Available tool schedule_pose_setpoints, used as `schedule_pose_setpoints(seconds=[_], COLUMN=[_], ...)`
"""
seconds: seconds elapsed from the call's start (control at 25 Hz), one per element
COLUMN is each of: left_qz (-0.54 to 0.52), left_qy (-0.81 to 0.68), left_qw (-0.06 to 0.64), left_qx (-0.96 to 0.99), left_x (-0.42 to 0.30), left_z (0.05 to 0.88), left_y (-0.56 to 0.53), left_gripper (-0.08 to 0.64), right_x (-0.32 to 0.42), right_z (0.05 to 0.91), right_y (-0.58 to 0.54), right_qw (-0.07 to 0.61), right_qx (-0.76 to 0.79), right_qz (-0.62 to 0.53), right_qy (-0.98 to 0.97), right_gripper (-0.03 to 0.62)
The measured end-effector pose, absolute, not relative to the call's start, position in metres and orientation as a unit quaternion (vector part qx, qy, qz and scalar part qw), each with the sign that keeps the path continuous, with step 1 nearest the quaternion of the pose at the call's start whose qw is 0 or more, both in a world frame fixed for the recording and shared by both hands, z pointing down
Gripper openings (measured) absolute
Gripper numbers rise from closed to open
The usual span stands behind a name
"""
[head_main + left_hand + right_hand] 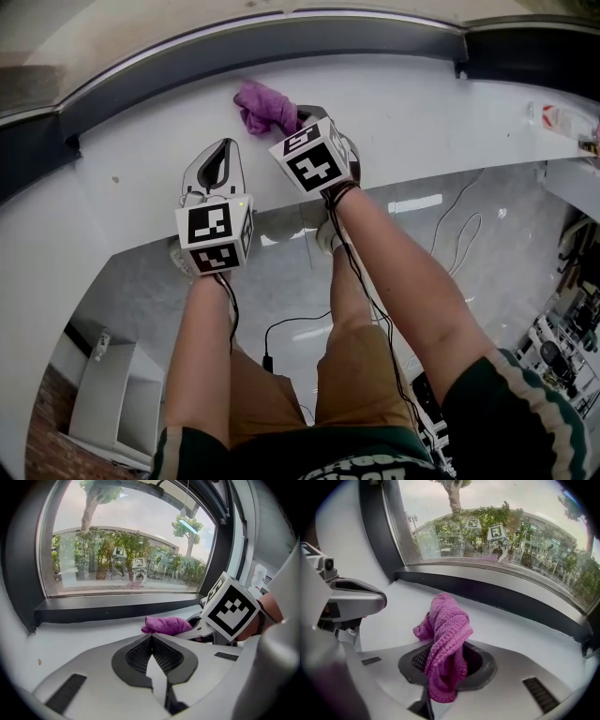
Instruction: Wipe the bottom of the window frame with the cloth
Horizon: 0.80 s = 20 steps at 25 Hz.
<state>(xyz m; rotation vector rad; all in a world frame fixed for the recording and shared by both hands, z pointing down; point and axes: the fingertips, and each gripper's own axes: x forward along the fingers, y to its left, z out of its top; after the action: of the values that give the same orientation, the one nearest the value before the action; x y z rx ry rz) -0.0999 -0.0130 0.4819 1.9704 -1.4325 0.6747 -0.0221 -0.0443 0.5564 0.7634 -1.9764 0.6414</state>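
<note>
A purple cloth lies bunched on the white sill, just below the dark bottom bar of the window frame. My right gripper is shut on the cloth; in the right gripper view the cloth stands up out of the jaws and droops over them, short of the dark frame bar. My left gripper hovers over the sill to the left and nearer the edge, shut with nothing in it. From it the cloth shows ahead to the right.
The sill's front edge drops to a glossy floor with cables. A white cabinet stands below left. A small labelled item lies on the sill far right. The frame's upright rises at the left.
</note>
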Motion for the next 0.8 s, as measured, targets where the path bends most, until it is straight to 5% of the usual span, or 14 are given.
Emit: schedule_pose_setpoints(seconds=[0.8], left_qz=[0.275], left_qy=[-0.497], left_qw=[0.269], left_qx=[0.778], left_x=[-0.012], left_z=[0.487], left_y=[-0.038], left_gripper=[0.009], right_x=[0.064], right_z=[0.558], right_y=[-0.052], right_qw=[0.433], right_qx=[0.345], right_qz=[0.279], right_qy=[-0.785], right_gripper=[0.101])
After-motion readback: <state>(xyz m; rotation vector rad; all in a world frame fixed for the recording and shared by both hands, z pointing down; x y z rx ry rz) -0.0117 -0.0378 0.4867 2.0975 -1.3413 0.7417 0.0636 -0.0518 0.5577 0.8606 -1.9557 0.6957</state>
